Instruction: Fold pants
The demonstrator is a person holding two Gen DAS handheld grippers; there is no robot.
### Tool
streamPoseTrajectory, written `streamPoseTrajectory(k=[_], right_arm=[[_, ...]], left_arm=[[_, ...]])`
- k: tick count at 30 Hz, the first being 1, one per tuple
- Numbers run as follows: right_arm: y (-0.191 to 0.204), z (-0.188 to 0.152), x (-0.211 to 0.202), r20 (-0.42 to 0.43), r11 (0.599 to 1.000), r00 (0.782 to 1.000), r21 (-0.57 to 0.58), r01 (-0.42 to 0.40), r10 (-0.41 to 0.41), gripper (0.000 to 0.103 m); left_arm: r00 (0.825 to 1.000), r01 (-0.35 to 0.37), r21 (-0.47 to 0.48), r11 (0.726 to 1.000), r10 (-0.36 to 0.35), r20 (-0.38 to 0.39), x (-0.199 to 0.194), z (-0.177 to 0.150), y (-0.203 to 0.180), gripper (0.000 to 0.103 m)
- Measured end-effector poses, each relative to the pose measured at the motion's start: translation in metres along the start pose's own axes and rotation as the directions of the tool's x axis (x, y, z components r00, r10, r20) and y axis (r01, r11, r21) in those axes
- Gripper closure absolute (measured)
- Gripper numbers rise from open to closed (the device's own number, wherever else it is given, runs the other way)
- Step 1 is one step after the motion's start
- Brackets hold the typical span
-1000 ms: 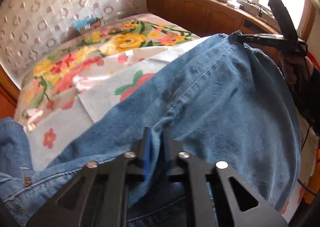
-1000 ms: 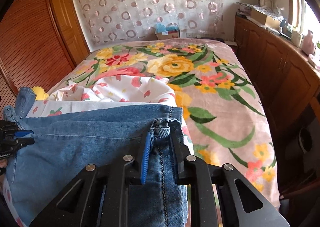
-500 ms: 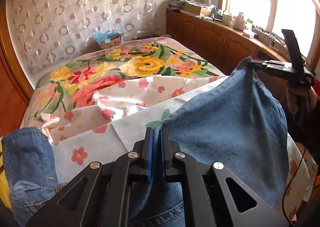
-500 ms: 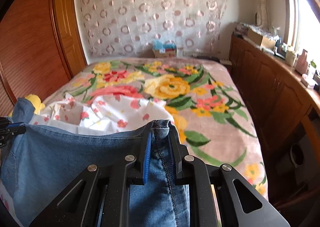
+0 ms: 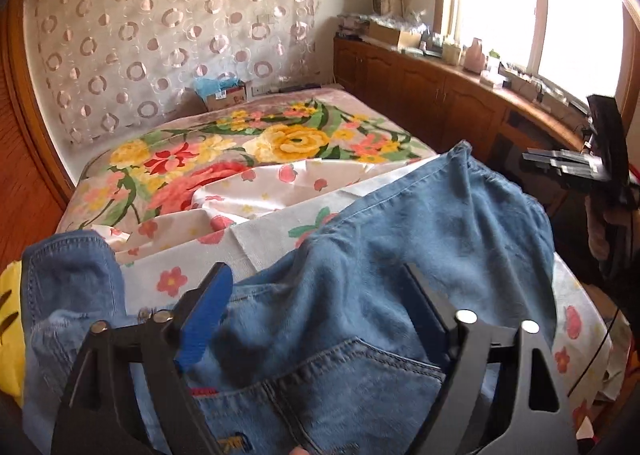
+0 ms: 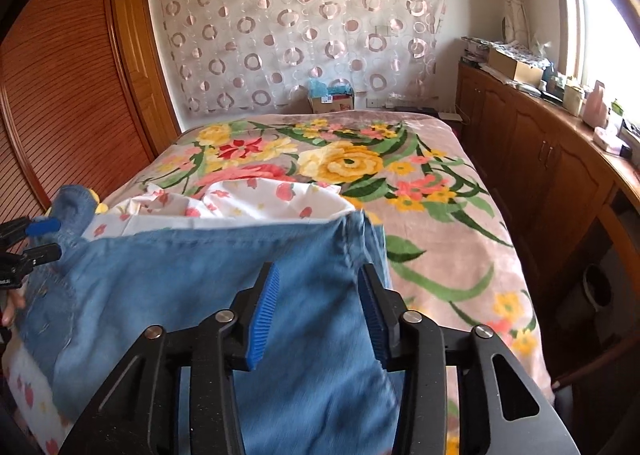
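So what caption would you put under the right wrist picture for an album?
Right gripper, jaws opening around blue jeans on a flowered bed.

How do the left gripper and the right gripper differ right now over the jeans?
The left gripper stands much wider than the right gripper. The left gripper sits over the jeans' back pocket end; the right gripper sits at a folded seam edge near the flowered blanket. Shared: both are opening, denim lies between the fingers, neither pinches it.
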State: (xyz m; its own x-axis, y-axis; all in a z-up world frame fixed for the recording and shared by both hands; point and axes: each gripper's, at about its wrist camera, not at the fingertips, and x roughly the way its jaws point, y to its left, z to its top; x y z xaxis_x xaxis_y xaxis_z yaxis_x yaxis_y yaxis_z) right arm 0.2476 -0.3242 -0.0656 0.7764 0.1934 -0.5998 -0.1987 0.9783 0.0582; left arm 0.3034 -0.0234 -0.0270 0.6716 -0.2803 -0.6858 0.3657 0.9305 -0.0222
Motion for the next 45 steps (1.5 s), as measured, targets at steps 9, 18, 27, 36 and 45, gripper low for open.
streamPoseTrajectory(k=[9, 18, 27, 36, 45], right_arm=[[0.001, -0.026, -0.037, -0.011, 1.000, 1.000, 0.025, 0.009, -0.009, 0.054], [0.014, -0.052, -0.055, -0.053, 0.997, 0.998, 0.069, -0.016, 0.020, 0.049], [0.051, -0.069, -0.068, -0.067, 0.994, 0.992, 0.027, -0.107, 0.109, 0.048], [0.057, -0.080, -0.060, -0.109, 0.990, 0.985, -0.033, -0.140, 0.136, 0.040], [0.067, -0.071, -0.045, -0.136, 0.987, 0.984, -0.096, -0.128, 0.114, 0.039]], left_arm=[[1.000, 0.019, -0.011, 1.000, -0.019, -0.002, -0.027, -0.031, -0.004, 0.017], [0.999, -0.039, -0.035, 0.999, 0.039, 0.000, -0.067, -0.083, 0.005, 0.017], [0.993, -0.117, -0.105, 0.987, 0.119, 0.008, -0.106, -0.135, 0.035, 0.017], [0.976, -0.215, -0.191, 0.958, 0.216, -0.016, -0.129, -0.178, 0.073, 0.017], [0.973, -0.232, -0.234, 0.944, 0.230, -0.038, -0.123, -0.194, 0.092, 0.027]])
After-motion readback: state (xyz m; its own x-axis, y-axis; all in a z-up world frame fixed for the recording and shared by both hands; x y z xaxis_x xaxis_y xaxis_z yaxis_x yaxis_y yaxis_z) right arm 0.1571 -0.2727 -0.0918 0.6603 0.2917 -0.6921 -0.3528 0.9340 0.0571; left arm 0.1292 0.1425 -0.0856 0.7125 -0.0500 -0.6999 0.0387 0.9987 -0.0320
